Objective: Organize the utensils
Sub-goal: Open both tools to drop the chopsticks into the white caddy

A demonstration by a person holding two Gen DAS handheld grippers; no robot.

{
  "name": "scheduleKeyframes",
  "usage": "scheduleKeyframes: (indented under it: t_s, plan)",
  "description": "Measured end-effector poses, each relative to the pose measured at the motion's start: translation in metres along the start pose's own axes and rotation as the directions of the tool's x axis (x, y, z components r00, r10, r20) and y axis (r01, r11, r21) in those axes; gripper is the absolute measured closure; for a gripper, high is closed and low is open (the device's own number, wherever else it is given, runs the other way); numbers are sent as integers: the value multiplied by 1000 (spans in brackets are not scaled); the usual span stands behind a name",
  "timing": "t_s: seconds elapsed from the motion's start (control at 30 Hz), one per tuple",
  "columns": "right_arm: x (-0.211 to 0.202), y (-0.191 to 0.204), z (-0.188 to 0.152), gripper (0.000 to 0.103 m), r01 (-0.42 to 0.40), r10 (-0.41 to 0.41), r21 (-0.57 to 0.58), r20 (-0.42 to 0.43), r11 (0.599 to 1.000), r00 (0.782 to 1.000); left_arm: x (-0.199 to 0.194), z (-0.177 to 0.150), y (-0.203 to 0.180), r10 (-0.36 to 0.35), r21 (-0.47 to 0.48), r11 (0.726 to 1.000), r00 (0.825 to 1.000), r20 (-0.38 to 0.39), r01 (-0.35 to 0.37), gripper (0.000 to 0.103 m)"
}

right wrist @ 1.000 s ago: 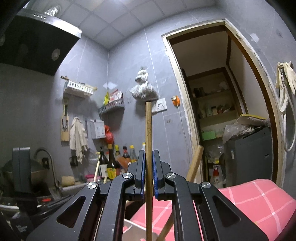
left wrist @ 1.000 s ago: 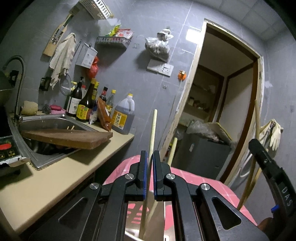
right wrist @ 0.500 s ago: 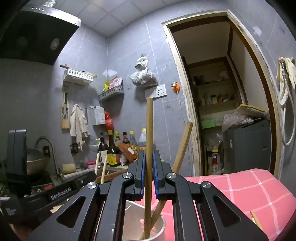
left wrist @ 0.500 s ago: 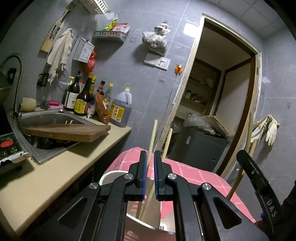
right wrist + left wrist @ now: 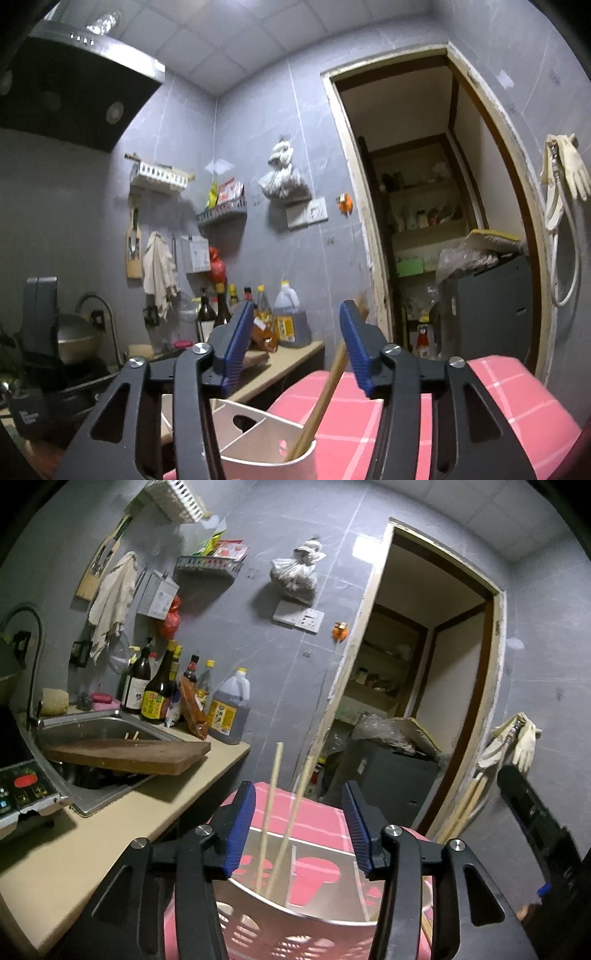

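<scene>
Left gripper is hovering over the utensil holder with its blue-padded jaws spread wide, gripping nothing. Two chopsticks are standing in the holder between the jaws, leaning slightly and touching neither pad. The holder is resting on a pink checked cloth just beside the end of the counter. Right gripper is likewise standing wide and empty above the holder; a wooden handle is leaning inside it, tilted toward the right pad. A cutting board is lying across the sink, with bottles along the counter's back edge.
</scene>
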State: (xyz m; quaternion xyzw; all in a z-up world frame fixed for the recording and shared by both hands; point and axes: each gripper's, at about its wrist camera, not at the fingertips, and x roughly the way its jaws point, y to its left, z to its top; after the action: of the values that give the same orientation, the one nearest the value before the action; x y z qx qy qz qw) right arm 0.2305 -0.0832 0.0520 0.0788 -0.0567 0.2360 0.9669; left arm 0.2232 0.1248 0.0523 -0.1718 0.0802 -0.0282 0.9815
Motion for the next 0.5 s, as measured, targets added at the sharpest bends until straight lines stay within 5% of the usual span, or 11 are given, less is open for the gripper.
scheduleKeyframes:
  t_s: [0.33, 0.5]
  plan:
    - [-50, -31, 24, 12, 82, -82, -9, -28, 997, 996, -21, -3, -44, -60, 57, 997, 998, 2, 59, 38]
    - [-75, -52, 28, 0, 144, -145, -21, -64, 989, 987, -27, -12, -67, -103, 88, 991, 994, -23, 105, 17]
